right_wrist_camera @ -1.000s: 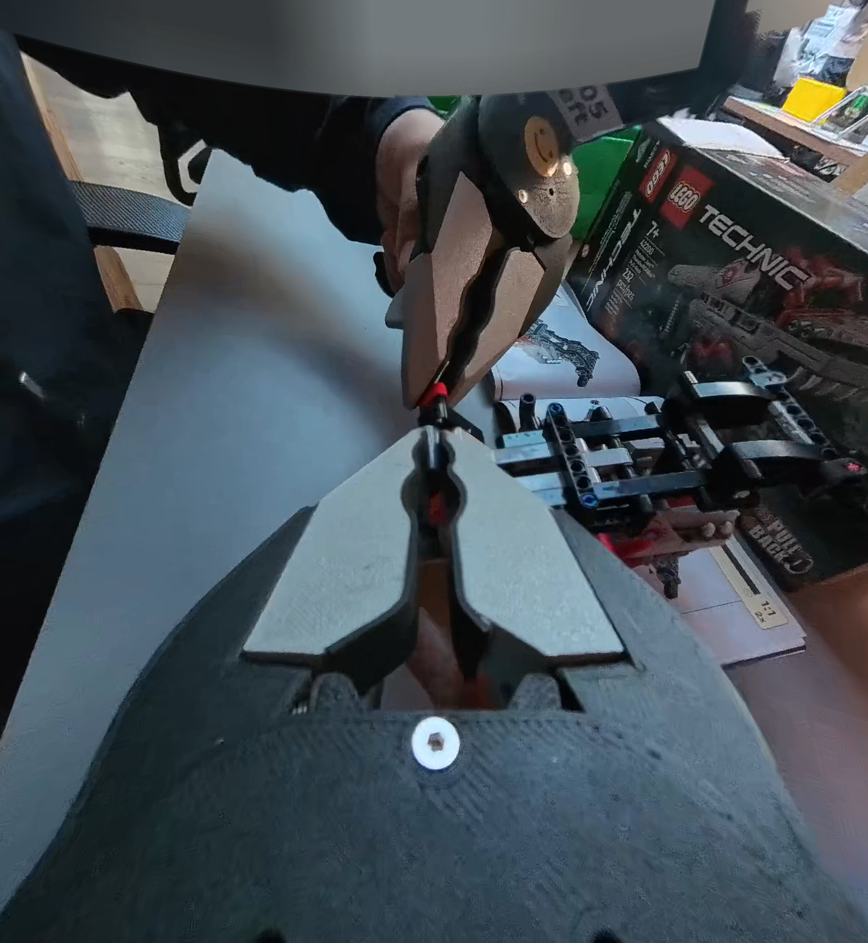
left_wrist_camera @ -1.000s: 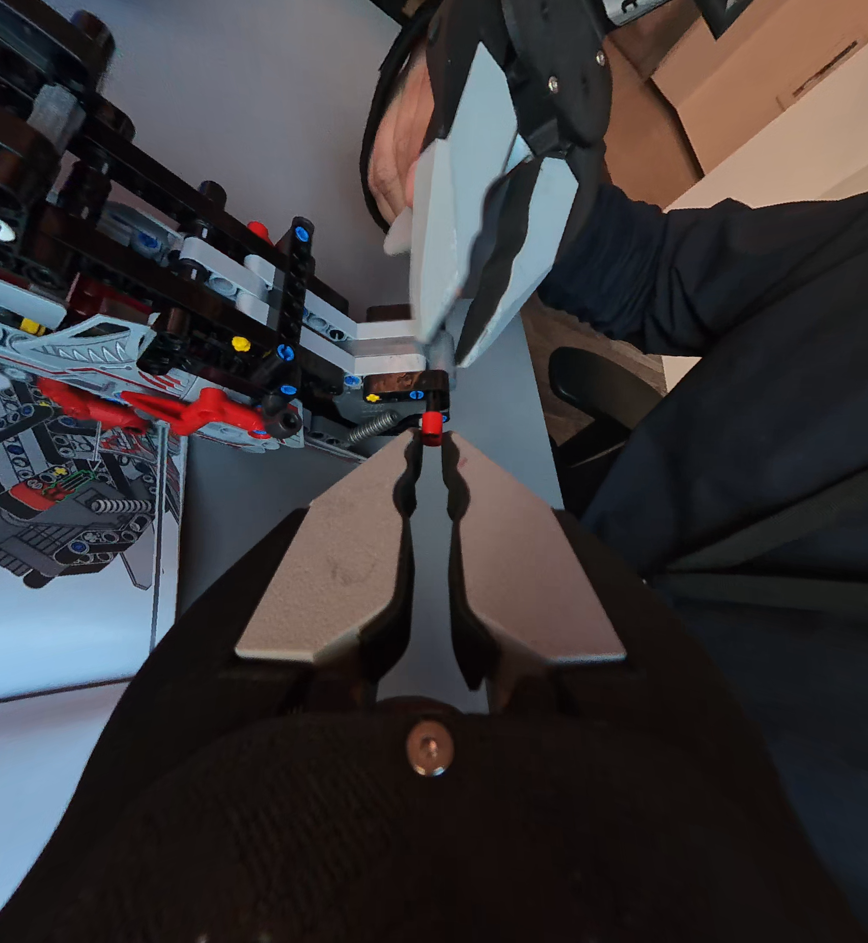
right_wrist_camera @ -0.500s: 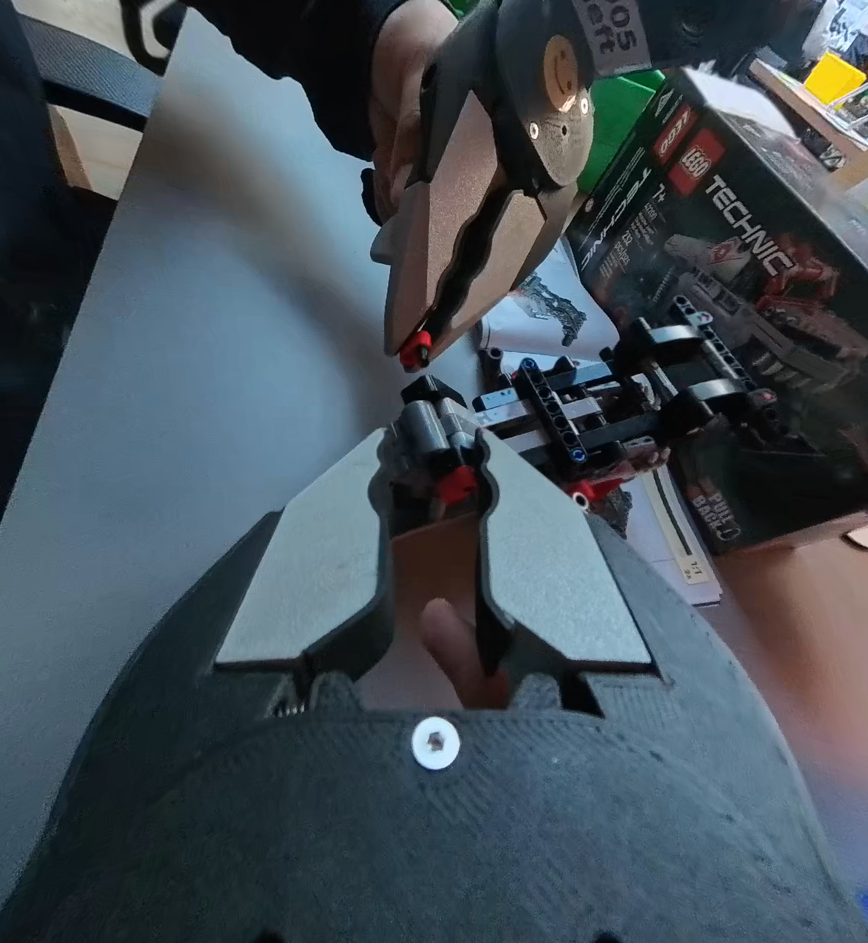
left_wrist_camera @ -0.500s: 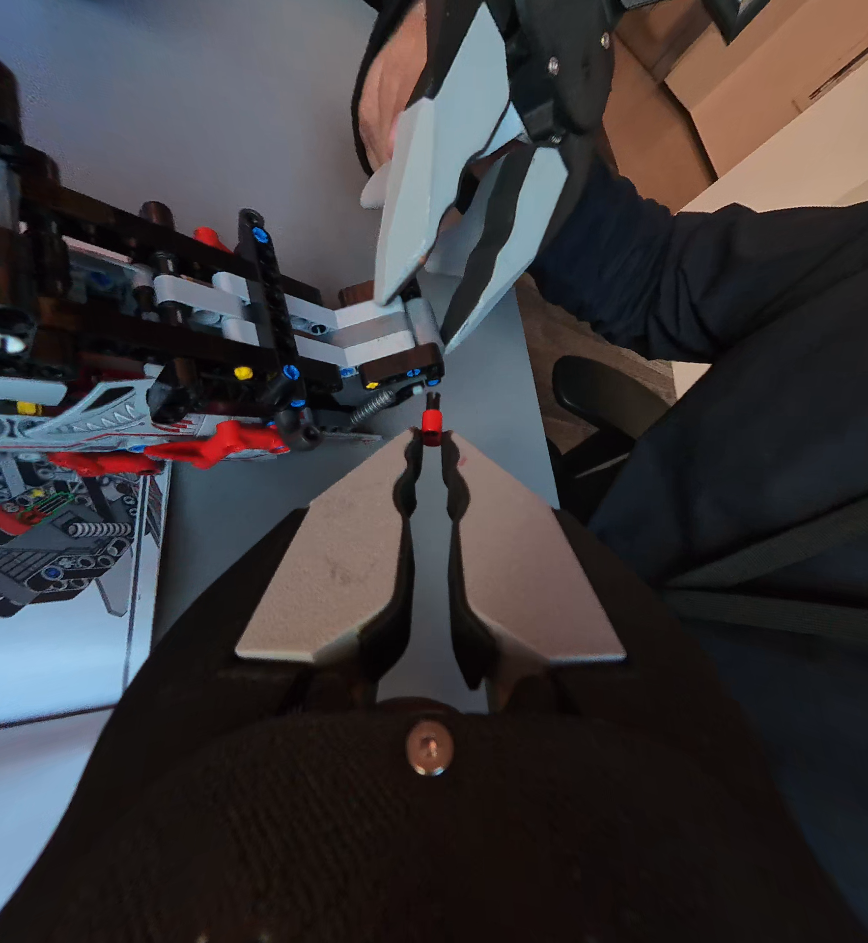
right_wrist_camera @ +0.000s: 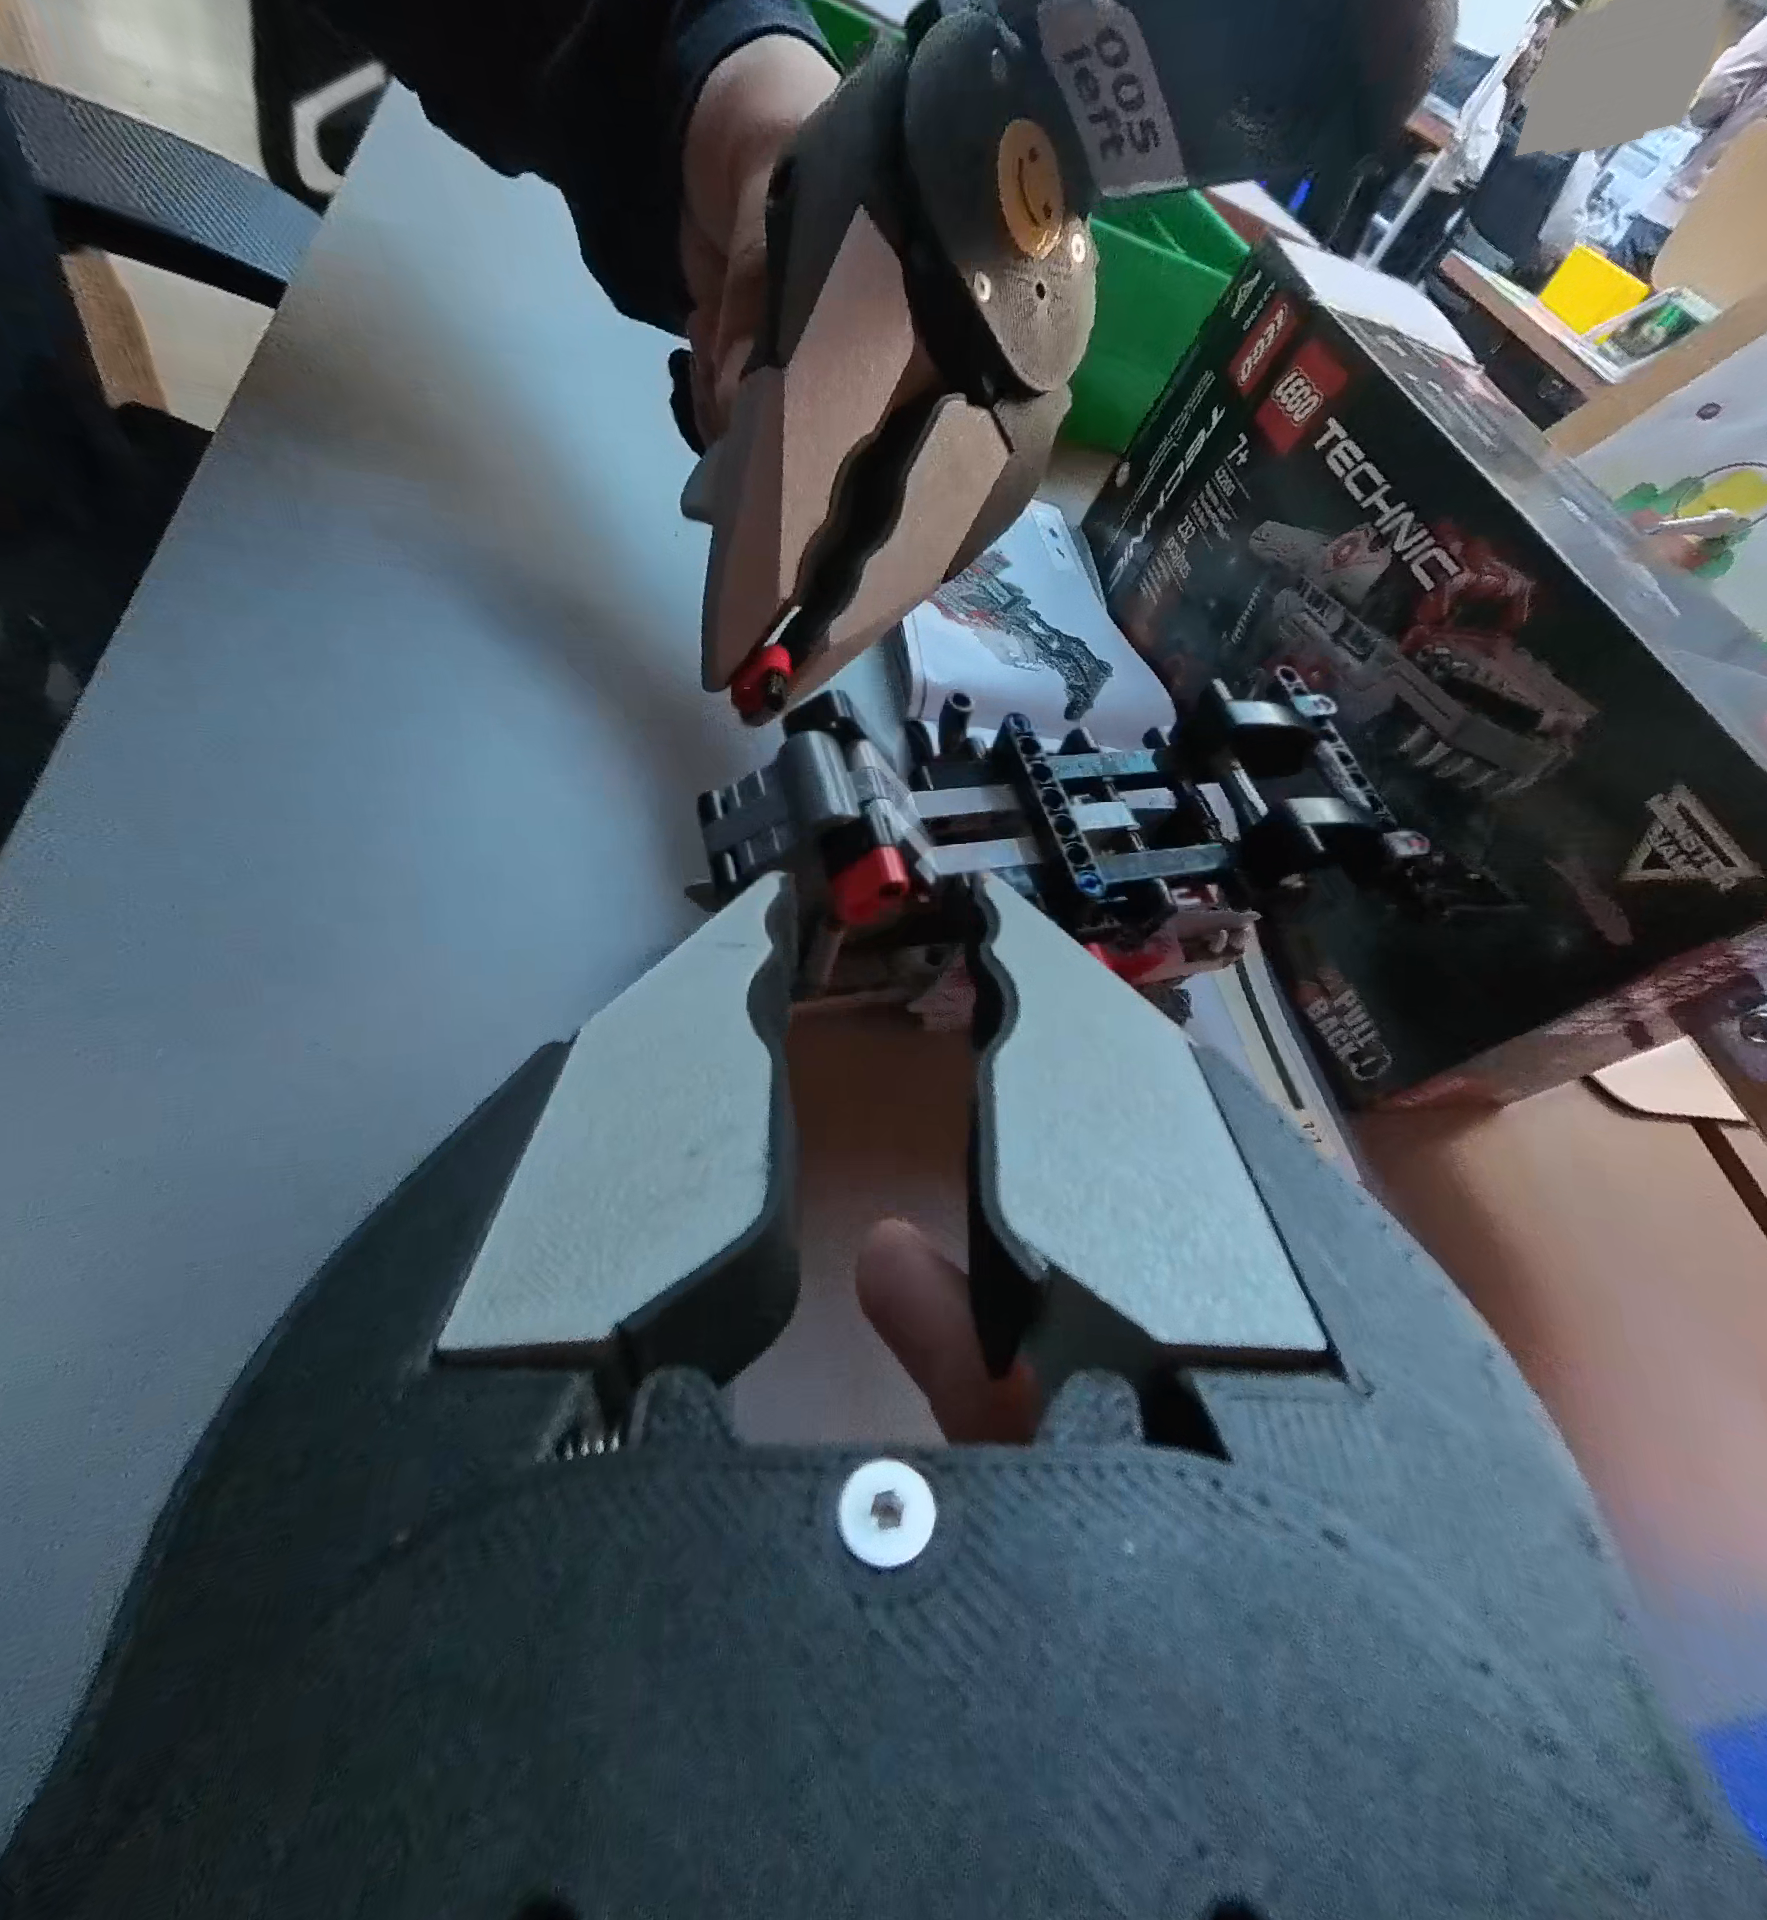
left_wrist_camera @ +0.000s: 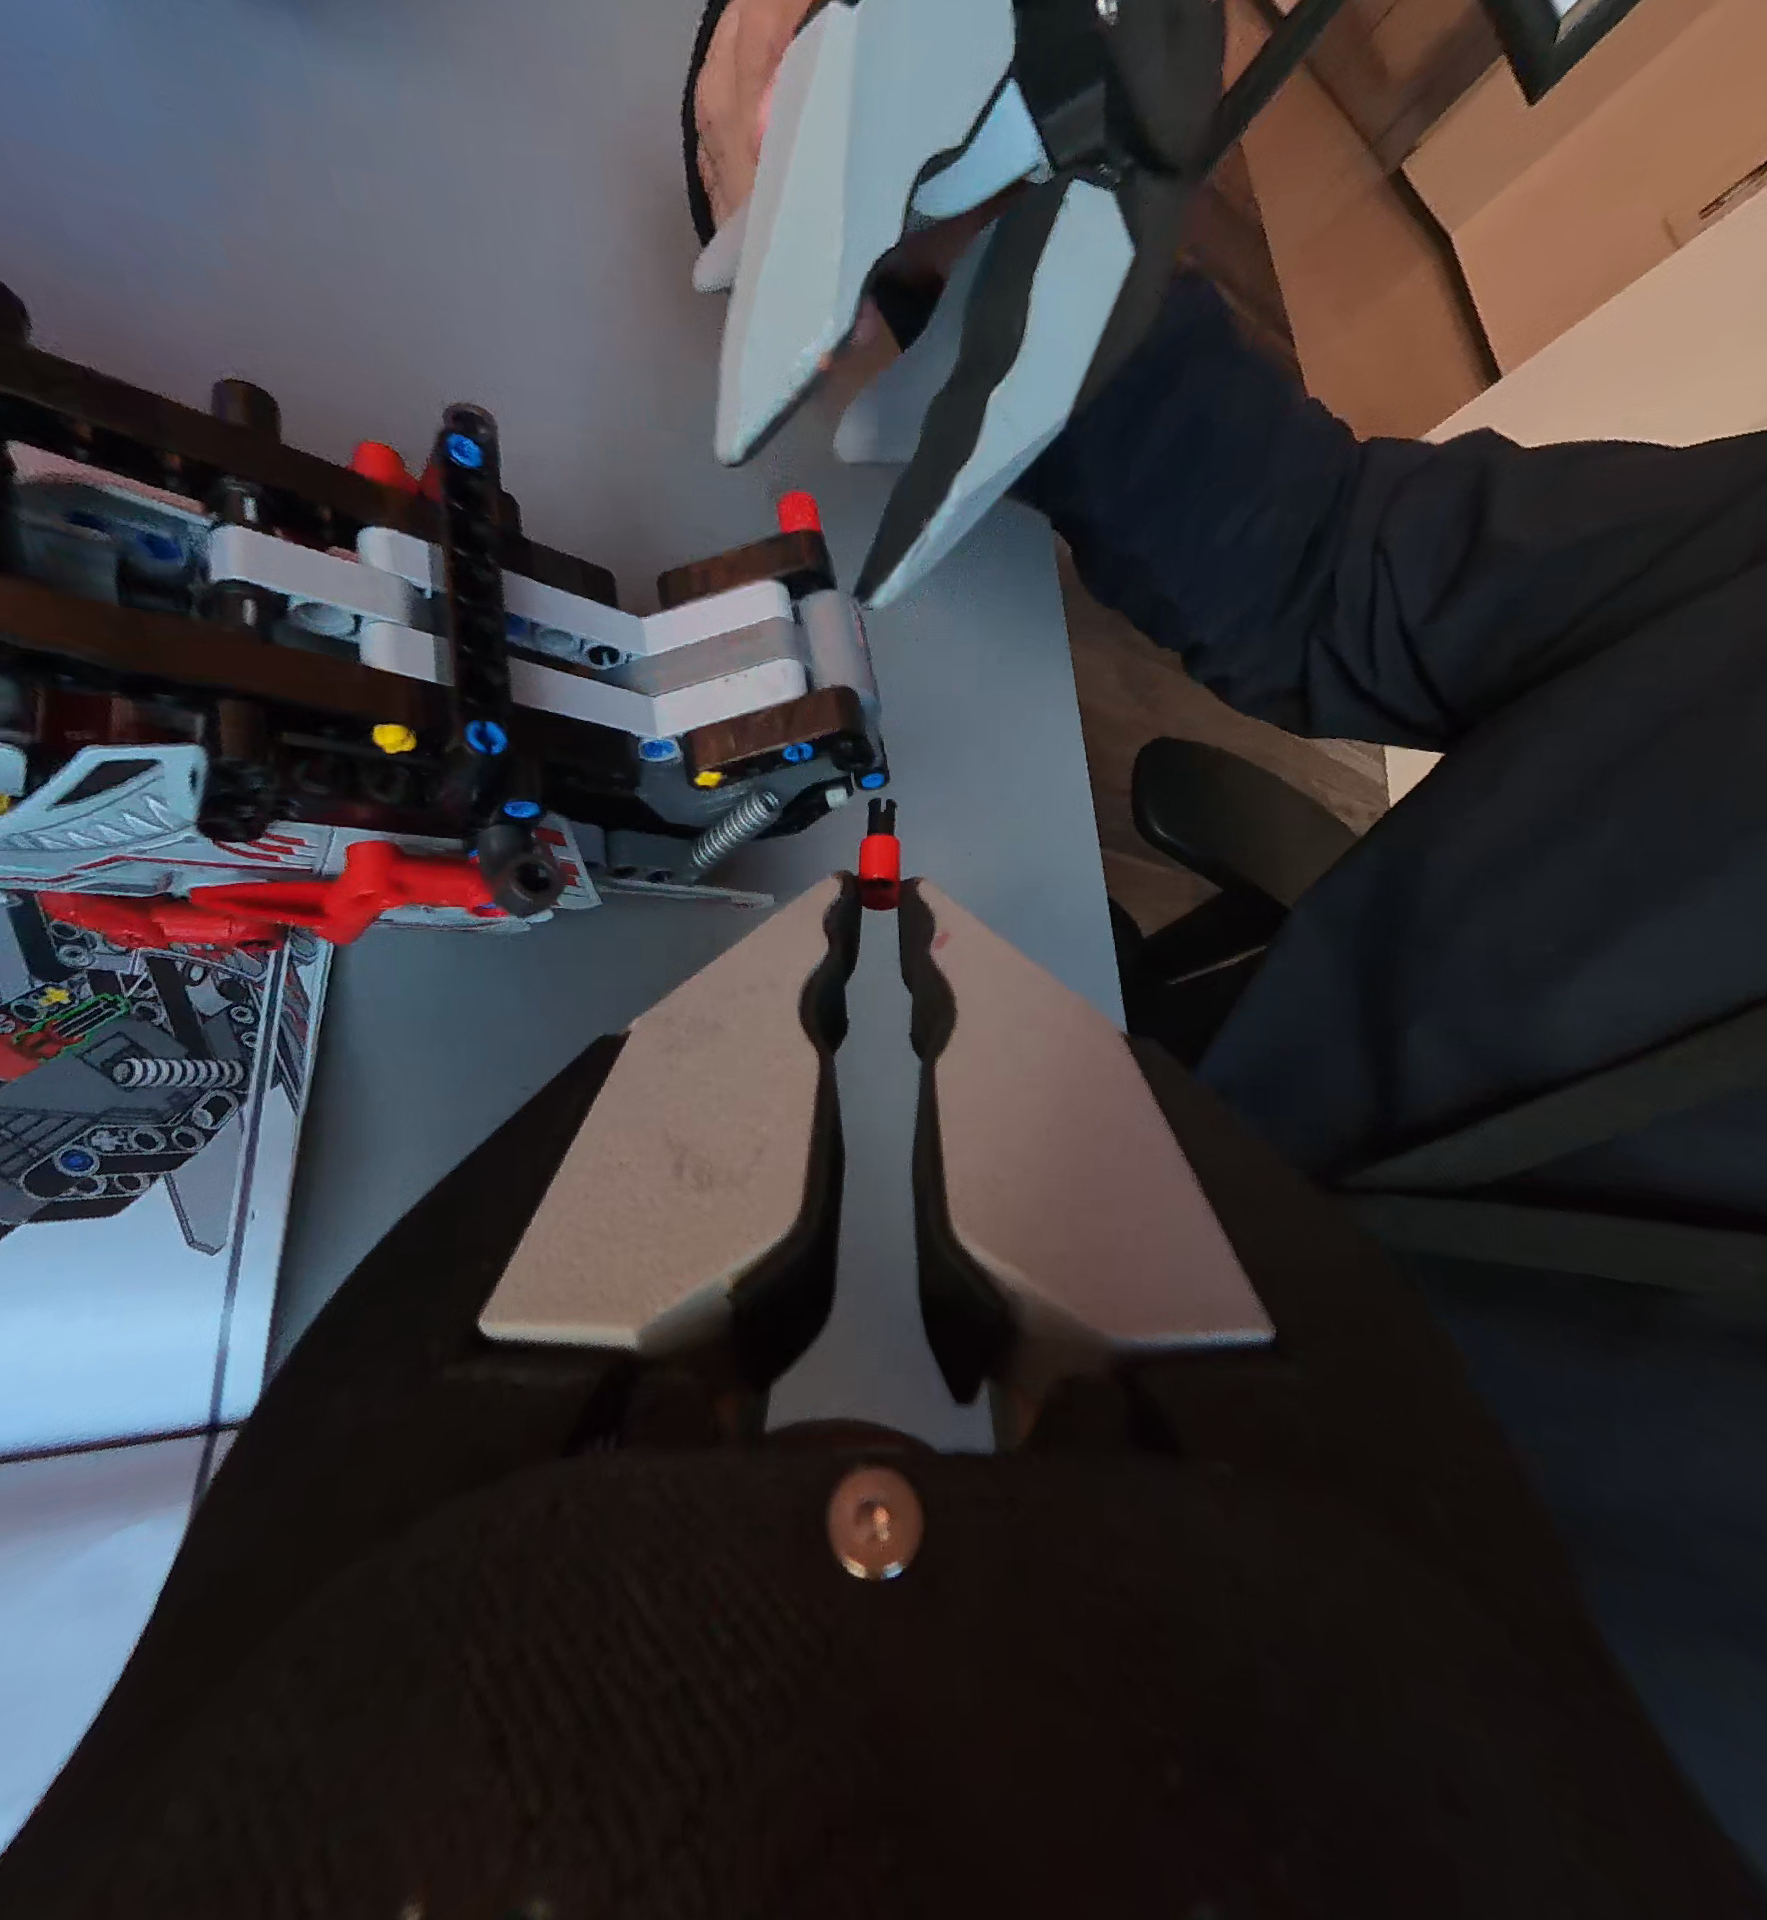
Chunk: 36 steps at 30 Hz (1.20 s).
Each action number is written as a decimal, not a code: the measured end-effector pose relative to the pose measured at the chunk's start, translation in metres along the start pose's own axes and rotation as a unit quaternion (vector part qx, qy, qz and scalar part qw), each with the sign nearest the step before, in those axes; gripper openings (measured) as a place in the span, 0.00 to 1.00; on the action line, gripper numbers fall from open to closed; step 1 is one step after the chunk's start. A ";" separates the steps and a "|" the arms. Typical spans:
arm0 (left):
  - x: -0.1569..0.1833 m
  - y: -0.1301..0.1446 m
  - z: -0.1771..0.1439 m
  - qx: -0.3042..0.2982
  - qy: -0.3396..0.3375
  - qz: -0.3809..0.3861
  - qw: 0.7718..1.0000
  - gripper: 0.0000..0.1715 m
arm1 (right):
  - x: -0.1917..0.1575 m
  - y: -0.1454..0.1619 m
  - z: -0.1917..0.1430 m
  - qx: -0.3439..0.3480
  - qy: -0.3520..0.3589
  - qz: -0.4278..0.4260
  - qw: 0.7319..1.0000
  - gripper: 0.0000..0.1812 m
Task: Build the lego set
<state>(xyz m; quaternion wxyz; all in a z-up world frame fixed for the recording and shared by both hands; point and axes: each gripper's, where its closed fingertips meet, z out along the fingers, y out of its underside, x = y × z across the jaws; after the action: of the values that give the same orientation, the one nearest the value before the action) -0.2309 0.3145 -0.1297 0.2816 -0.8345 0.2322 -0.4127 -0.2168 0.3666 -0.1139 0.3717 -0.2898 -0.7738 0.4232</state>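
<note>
Pin-fitting looks to be the step in hand: the left tongs [left_wrist_camera: 877,883] pinch a small red-collared black pin [left_wrist_camera: 876,854] just beside the black-and-grey beam model [left_wrist_camera: 546,665] on the grey worktop [left_wrist_camera: 463,1029]. The right tongs [right_wrist_camera: 884,914] gape empty around the model's end; next, the pin needs lining up with a hole.

I am spreading my right gripper [right_wrist_camera: 884,930] off the model [right_wrist_camera: 1014,831], and drawing my left gripper [left_wrist_camera: 874,883] with its red pin [left_wrist_camera: 876,860] back from the frame's end.
</note>
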 end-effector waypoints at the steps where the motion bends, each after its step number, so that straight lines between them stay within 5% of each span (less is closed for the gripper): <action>1: -0.001 -0.001 -0.001 0.001 -0.001 -0.002 1.000 0.02 | 0.001 0.000 0.002 -0.002 -0.006 -0.006 1.000 0.16; 18: -0.010 -0.003 -0.003 -0.008 -0.002 -0.022 1.000 0.02 | -0.004 0.000 0.016 -0.042 -0.002 -0.125 0.991 0.08; 36: -0.006 -0.006 -0.012 -0.007 -0.012 -0.029 0.999 0.02 | -0.004 -0.004 0.018 -0.045 -0.002 -0.136 0.990 0.07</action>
<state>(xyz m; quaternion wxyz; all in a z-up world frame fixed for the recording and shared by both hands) -0.2429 0.3192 -0.1232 0.2660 -0.8480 0.2073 -0.4089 -0.2301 0.3538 -0.1187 0.4106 -0.1978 -0.8250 0.3342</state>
